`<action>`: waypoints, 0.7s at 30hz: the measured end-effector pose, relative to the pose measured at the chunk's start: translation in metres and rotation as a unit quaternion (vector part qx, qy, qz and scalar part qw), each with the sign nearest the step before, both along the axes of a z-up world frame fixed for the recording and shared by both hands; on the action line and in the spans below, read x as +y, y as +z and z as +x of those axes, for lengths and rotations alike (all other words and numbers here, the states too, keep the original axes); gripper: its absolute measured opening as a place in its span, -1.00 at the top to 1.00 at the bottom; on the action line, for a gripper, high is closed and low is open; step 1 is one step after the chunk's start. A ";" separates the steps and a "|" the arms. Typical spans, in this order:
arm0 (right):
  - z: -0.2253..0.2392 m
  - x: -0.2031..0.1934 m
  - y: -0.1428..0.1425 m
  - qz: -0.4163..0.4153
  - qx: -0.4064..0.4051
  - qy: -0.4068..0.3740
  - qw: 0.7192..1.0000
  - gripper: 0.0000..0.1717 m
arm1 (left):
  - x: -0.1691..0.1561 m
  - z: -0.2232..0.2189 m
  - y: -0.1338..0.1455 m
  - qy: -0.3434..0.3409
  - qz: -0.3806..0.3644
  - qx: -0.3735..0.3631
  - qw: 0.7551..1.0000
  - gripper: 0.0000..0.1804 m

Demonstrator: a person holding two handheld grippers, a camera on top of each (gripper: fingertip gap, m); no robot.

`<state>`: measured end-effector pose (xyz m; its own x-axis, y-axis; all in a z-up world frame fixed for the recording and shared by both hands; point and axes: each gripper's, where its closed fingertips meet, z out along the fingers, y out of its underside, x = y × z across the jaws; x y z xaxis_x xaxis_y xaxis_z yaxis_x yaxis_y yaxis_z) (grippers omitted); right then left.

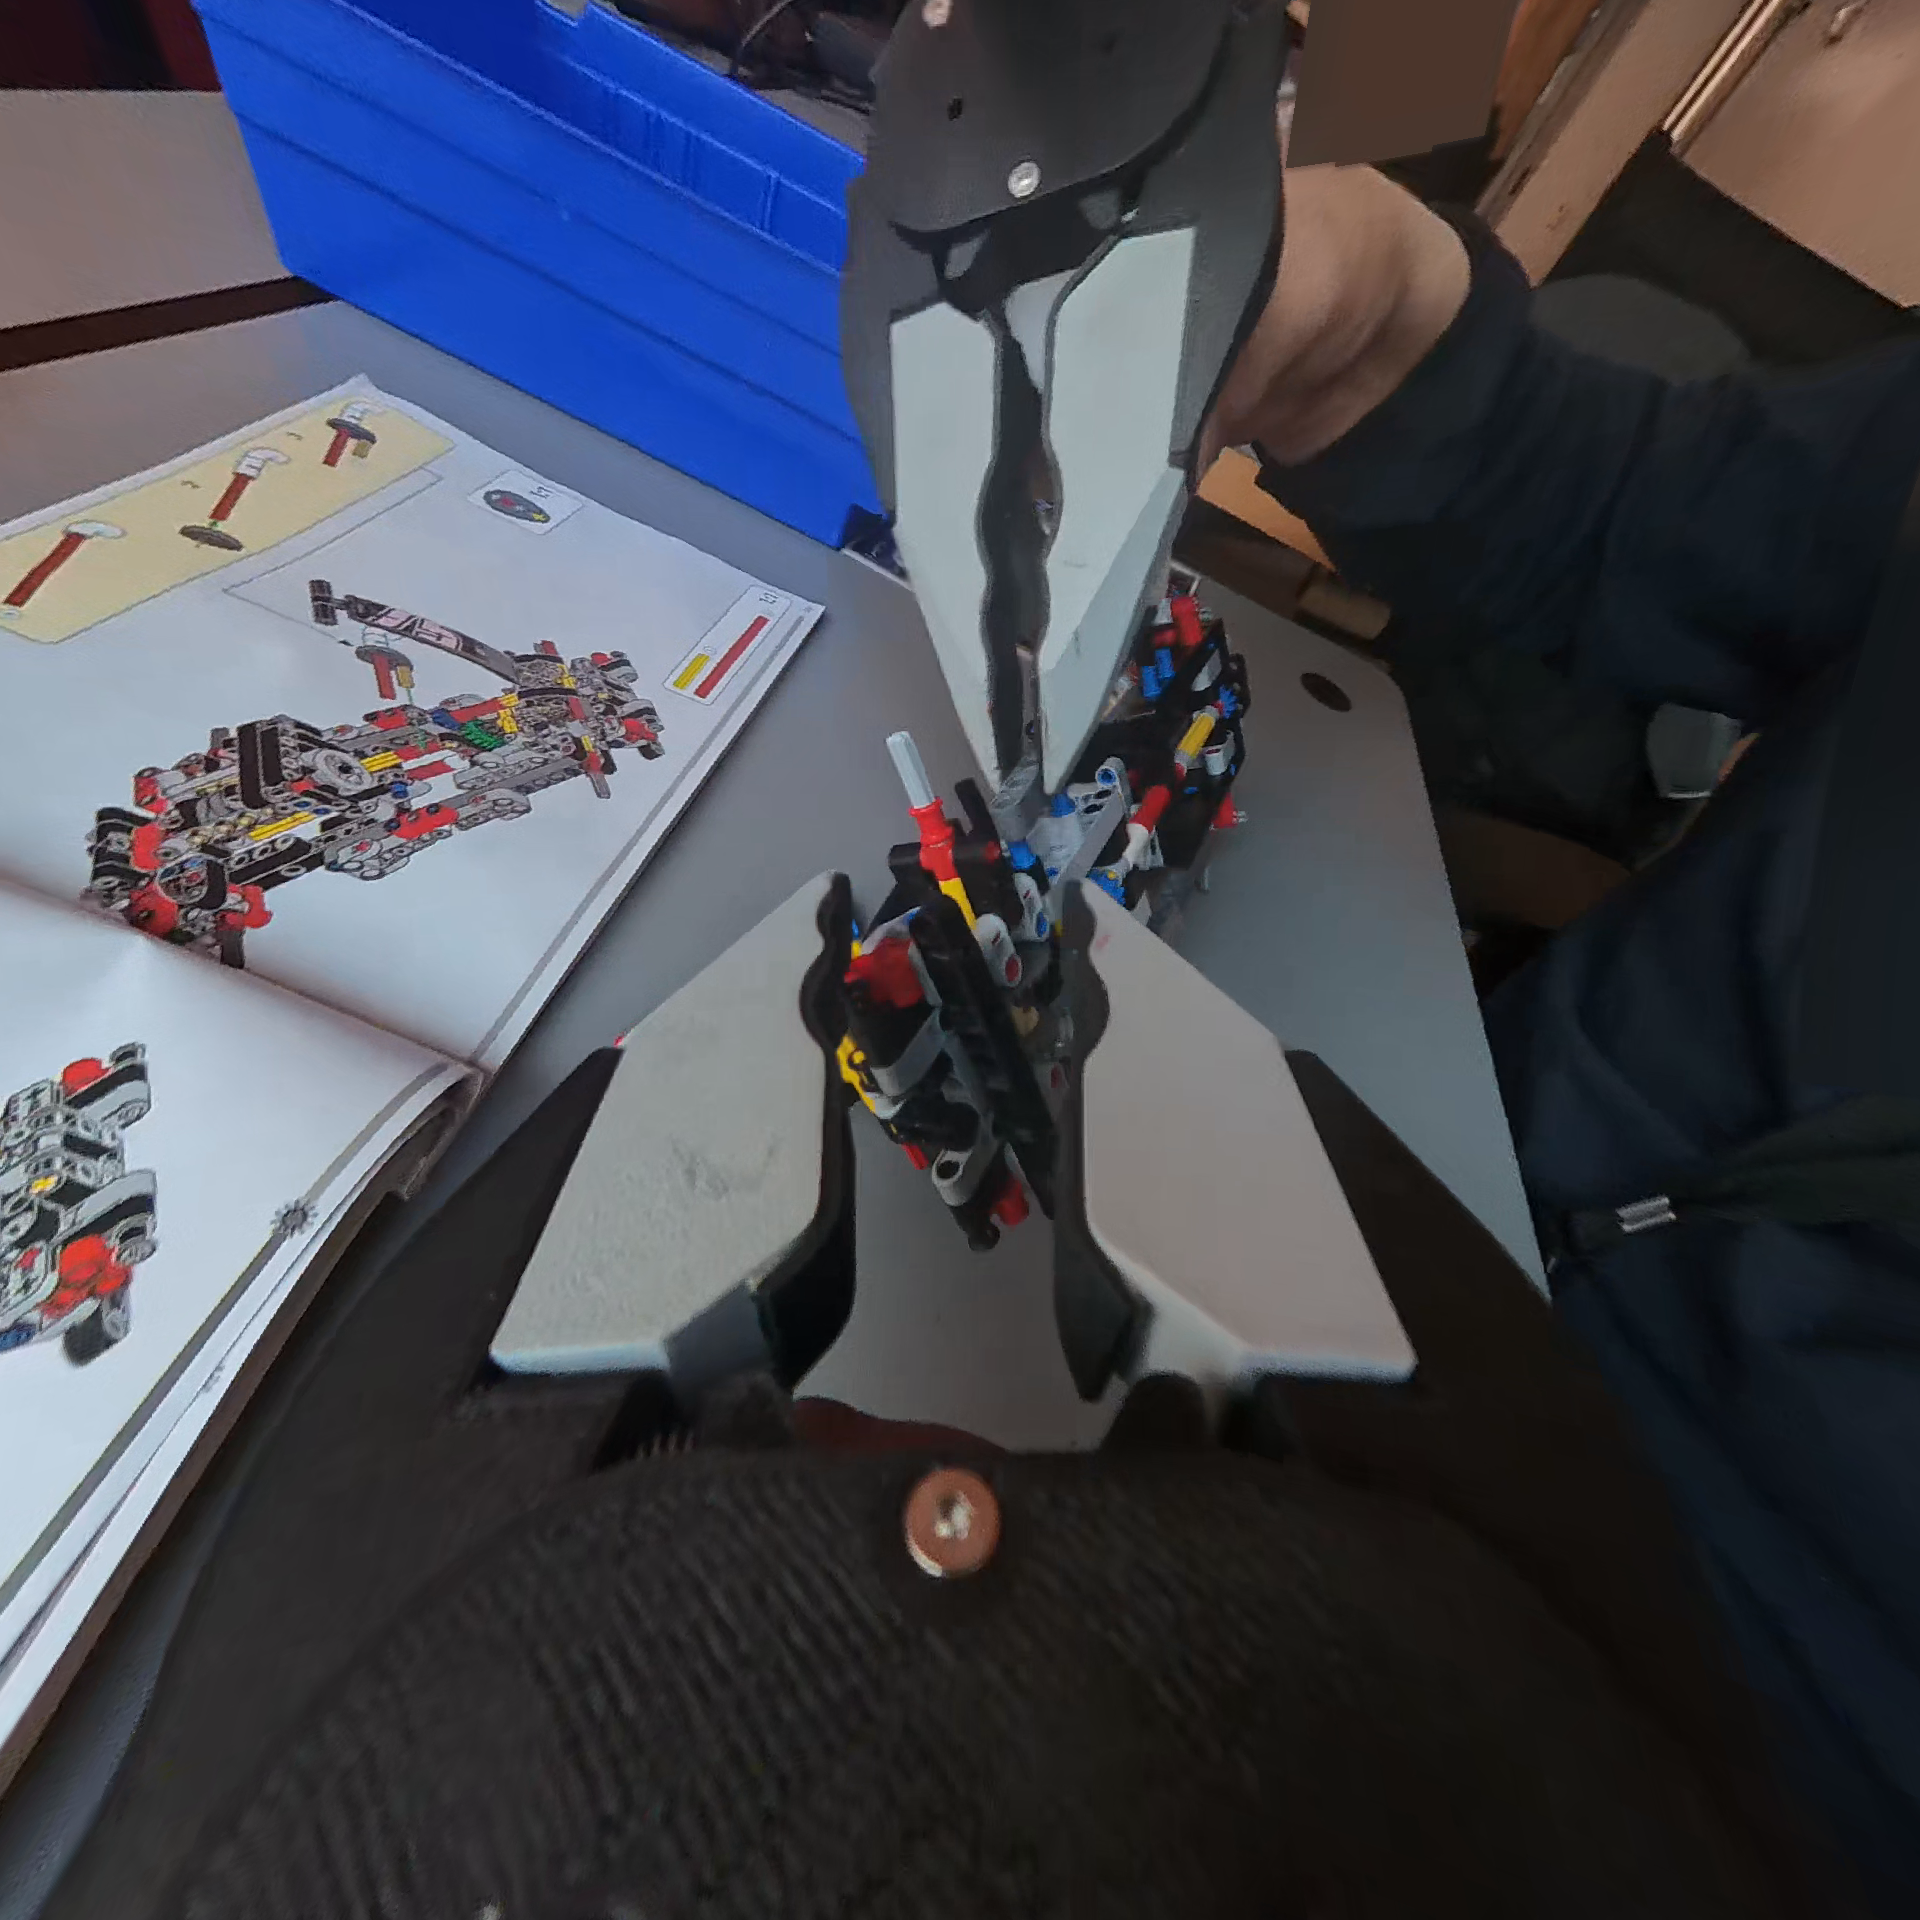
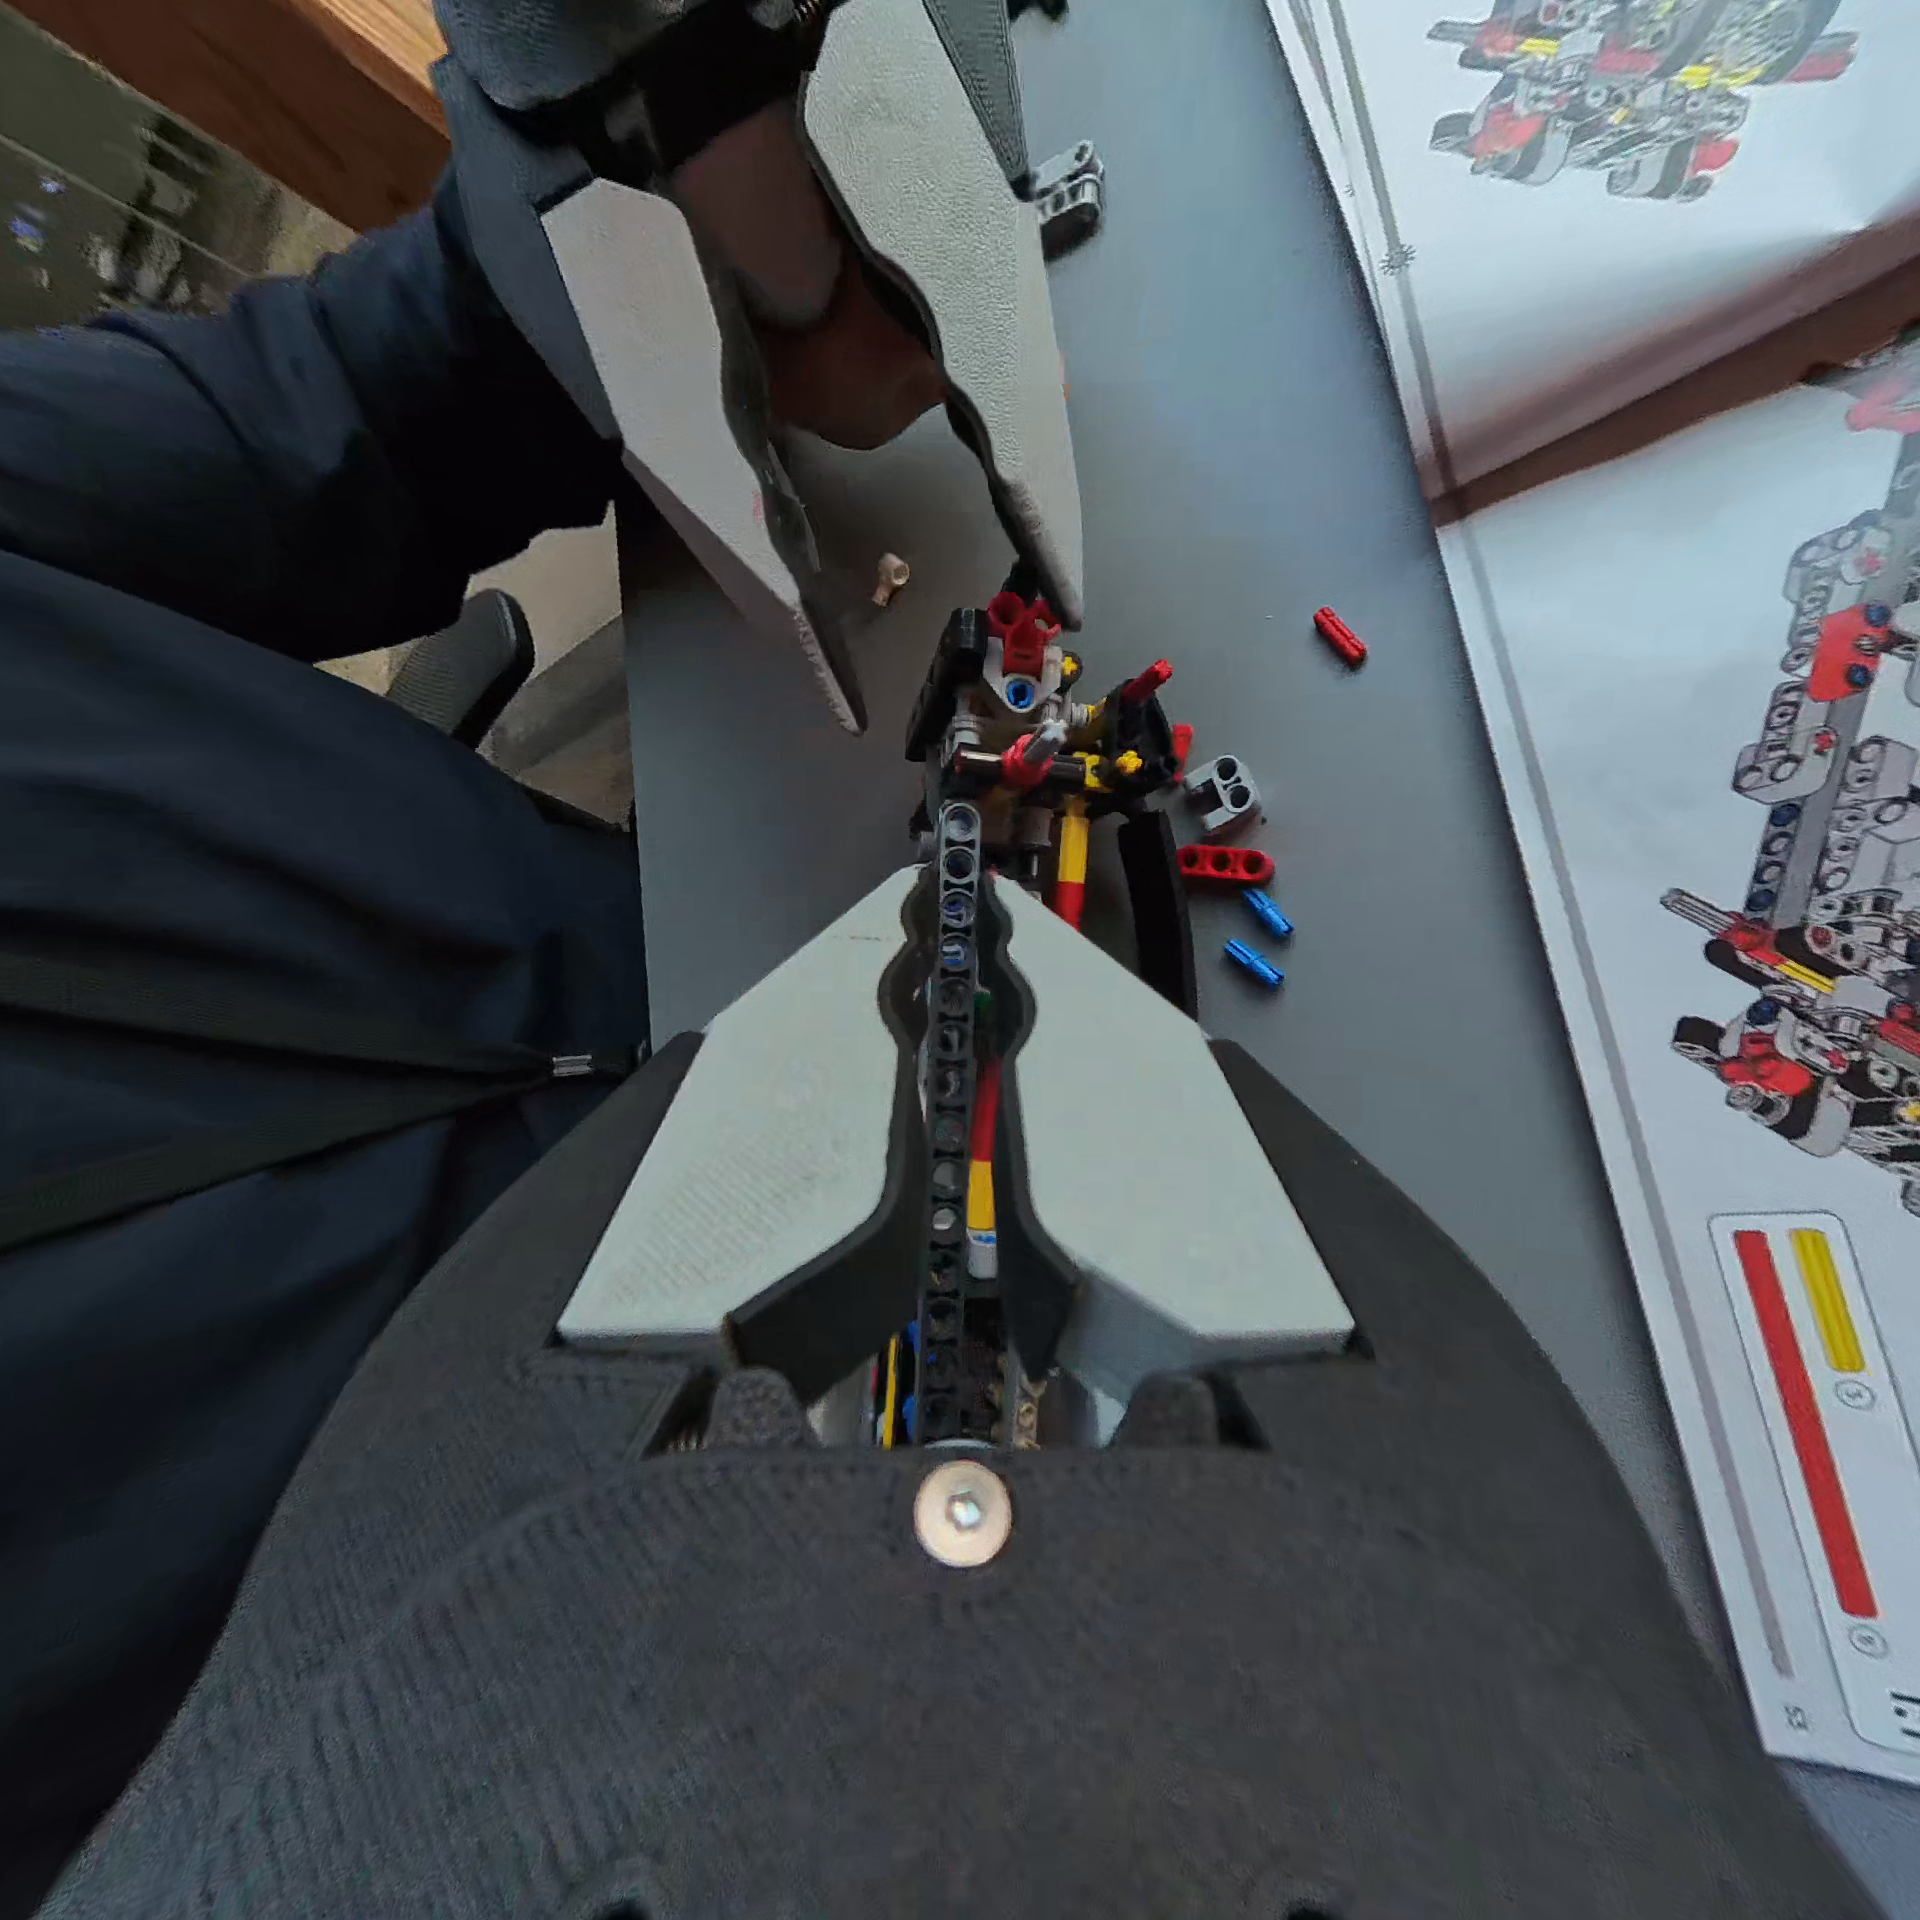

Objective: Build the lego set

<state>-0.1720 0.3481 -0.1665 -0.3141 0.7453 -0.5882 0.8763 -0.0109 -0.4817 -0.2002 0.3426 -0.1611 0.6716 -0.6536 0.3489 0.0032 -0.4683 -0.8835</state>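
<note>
right wrist view: r fingers (image 2: 961, 914) clamped on model's (image 2: 1039, 727) grey beam, lengthwise fwd; l fingers (image 1: 956, 956) open.

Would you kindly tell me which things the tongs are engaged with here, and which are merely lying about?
Engaged:
- brick-built model
- its grey holed beam, gripped by right tongs
- left tongs, open around the model

Lying about:
- red three-hole beam
- blue pins
- grey connector
- red pin
- instruction booklet
- blue bin
</note>
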 end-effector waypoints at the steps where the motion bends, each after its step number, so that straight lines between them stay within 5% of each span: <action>1: 0.000 -0.001 -0.002 -0.002 -0.004 0.001 1.000 0.95 | 0.001 0.002 0.000 -0.001 0.001 0.015 1.000 0.54; 6: -0.001 0.001 -0.005 -0.027 -0.011 -0.009 1.000 0.96 | 0.011 -0.001 0.012 0.066 0.126 0.194 0.971 0.62; 13: 0.001 -0.002 -0.006 -0.047 -0.013 -0.009 0.999 0.96 | 0.003 0.023 -0.004 0.023 0.143 0.301 0.943 0.63; 17: 0.001 -0.002 -0.006 -0.049 -0.012 -0.009 0.999 0.96 | 0.009 0.017 0.008 0.064 0.154 0.293 0.941 0.60; 21: 0.005 -0.004 -0.004 -0.051 -0.004 -0.008 0.999 0.95 | 0.002 0.003 0.005 0.076 0.066 0.181 0.978 0.46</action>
<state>-0.1673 0.3436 -0.1701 -0.2984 0.6857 -0.6639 0.8794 -0.0729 -0.4705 -0.1975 0.3447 -0.1566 0.8284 -0.5600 -0.0100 -0.2603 -0.3692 -0.8922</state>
